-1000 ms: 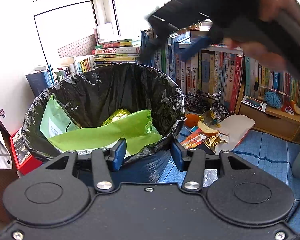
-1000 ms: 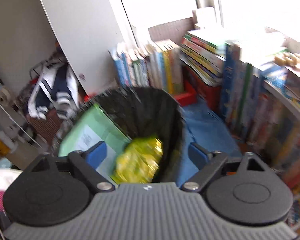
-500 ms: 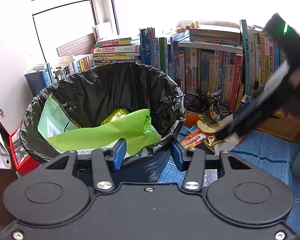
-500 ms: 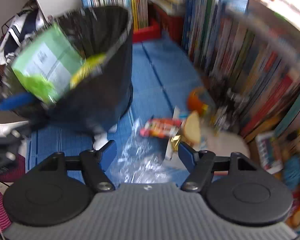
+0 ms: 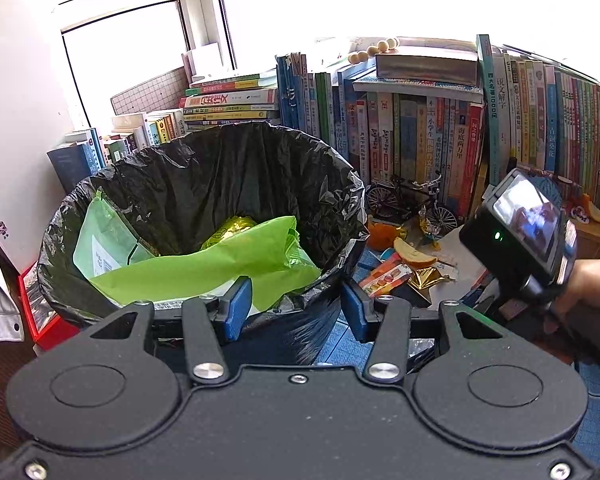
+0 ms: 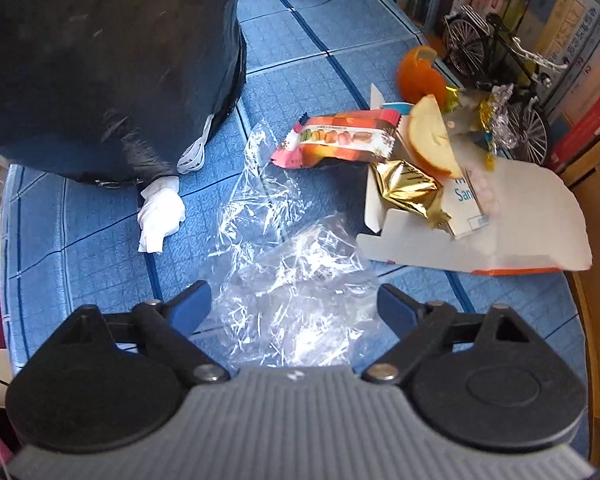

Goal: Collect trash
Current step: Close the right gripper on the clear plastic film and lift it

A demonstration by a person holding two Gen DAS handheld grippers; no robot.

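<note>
Clear crinkly plastic (image 6: 296, 280) lay on the blue checked mat (image 6: 100, 220), and it was the trash closest to the right gripper (image 6: 294, 306). That gripper pointed down at it with its blue fingers (image 6: 190, 306) spread wide; its jaws had just been opening, and the plastic showed between them, but the pads did not press on it. Just past the plastic sat a pink snack wrapper (image 6: 340, 140) with little cakes drawn on it. Beside that was a shiny gold wrapper (image 6: 406, 190) and a slice of apple (image 6: 430, 140), both resting on a flat white carton (image 6: 520, 220). An orange peel (image 6: 418, 76) sat behind them, near a small toy bicycle (image 6: 500, 92). A crumpled white tissue (image 6: 160, 212) lay on the mat right by the foot of the bin (image 6: 100, 60). From the left wrist view, the bin had a black bag (image 5: 220, 168) in it, with a big green bag (image 5: 204, 264) and something yellow (image 5: 230, 228) inside. The left gripper (image 5: 296, 308) hung at the near rim of the bin, and its fingers were partly apart with nothing pressed between them. Rows of books (image 5: 420, 132) stood behind the bin. A hand (image 5: 580, 280) showed at the right edge, holding the other tool.
</note>
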